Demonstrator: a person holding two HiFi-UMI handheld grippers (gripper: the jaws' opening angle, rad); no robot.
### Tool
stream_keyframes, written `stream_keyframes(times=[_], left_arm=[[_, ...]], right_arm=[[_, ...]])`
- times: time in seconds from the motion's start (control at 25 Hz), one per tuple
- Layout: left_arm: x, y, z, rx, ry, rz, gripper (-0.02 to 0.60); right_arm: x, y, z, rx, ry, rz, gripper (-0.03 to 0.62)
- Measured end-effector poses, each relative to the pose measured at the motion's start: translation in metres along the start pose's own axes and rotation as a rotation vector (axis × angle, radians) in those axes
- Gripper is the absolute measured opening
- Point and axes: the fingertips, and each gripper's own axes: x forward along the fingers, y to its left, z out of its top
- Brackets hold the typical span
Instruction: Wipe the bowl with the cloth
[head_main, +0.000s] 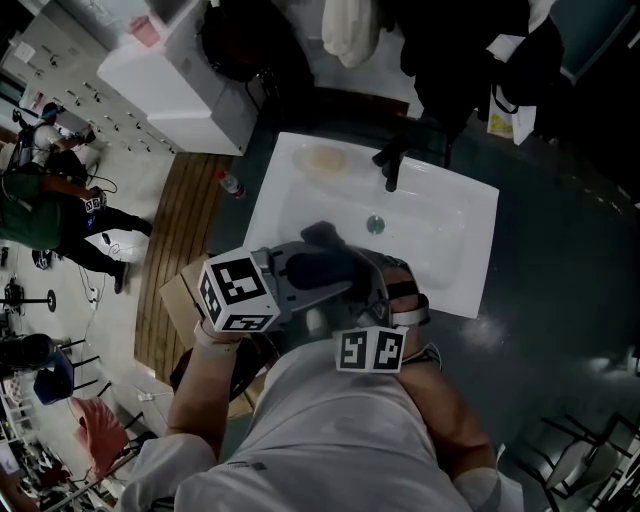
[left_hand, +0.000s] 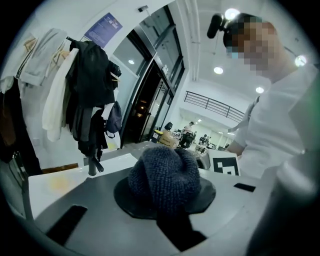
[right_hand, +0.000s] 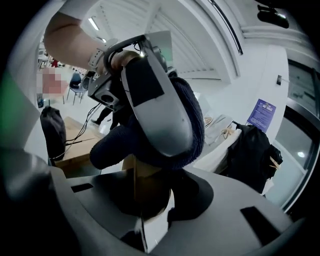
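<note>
I stand over a white sink (head_main: 462, 262). My left gripper (head_main: 335, 268) is shut on a dark knitted cloth (head_main: 322, 262), which fills its own view as a bunched lump (left_hand: 167, 180) between the jaws. Just right of it, my right gripper (head_main: 378, 305) is shut on a tan bowl (right_hand: 142, 187), seen edge-on between its jaws. In the right gripper view the cloth (right_hand: 196, 125) wraps one grey finger (right_hand: 155, 107) of the left gripper and presses against the bowl from above. In the head view the bowl is hidden by the grippers and cloth.
A dark faucet (head_main: 392, 166) stands at the sink's back edge, with a drain (head_main: 375, 224) in the basin. A small bottle (head_main: 231, 184) lies on the wooden floor strip left of the sink. A white cabinet (head_main: 180, 75) stands at the back left. Coats (left_hand: 92, 95) hang behind the sink.
</note>
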Motion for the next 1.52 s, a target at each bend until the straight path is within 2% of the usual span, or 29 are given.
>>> stream_keyframes(times=[0.28,0.44,0.52,0.68,0.96,1.08,1.24,1.32,1.44,1.52], left_arm=[[0.018,-0.008,-0.004,-0.019,0.007,-0.005,0.074],[0.01,-0.008,0.002,-0.044,-0.058,-0.014,0.074],[-0.001,0.0,0.007,-0.071,-0.099,0.001,0.074],[-0.021,0.029,0.003,-0.091,-0.102,0.097,0.074],[-0.047,0.048,0.003,-0.144,-0.166,0.1,0.074],[-0.058,0.051,0.008,-0.183,-0.237,0.073,0.074],[-0.072,0.053,0.017,-0.239,-0.336,0.013,0.074],[-0.074,0.055,0.019,-0.251,-0.365,0.003,0.074],[-0.072,0.056,0.022,-0.26,-0.396,-0.01,0.074],[-0.07,0.051,0.025,-0.271,-0.429,-0.044,0.074]], right_arm=[[0.002,0.003,-0.011,-0.044,0.045,0.001,0.082],[0.001,0.0,-0.007,-0.015,0.022,-0.007,0.082],[-0.002,-0.005,-0.003,-0.001,-0.003,-0.028,0.081],[-0.008,-0.009,0.009,-0.008,-0.077,-0.055,0.081],[-0.026,-0.013,0.039,0.048,-0.292,-0.042,0.081],[-0.038,-0.018,0.049,0.182,-0.428,0.017,0.081],[-0.056,-0.027,0.056,0.522,-0.605,0.206,0.081],[-0.062,-0.038,0.057,0.691,-0.678,0.253,0.081],[-0.07,-0.053,0.06,0.852,-0.805,0.314,0.081],[-0.071,-0.059,0.057,1.0,-0.853,0.378,0.081]])
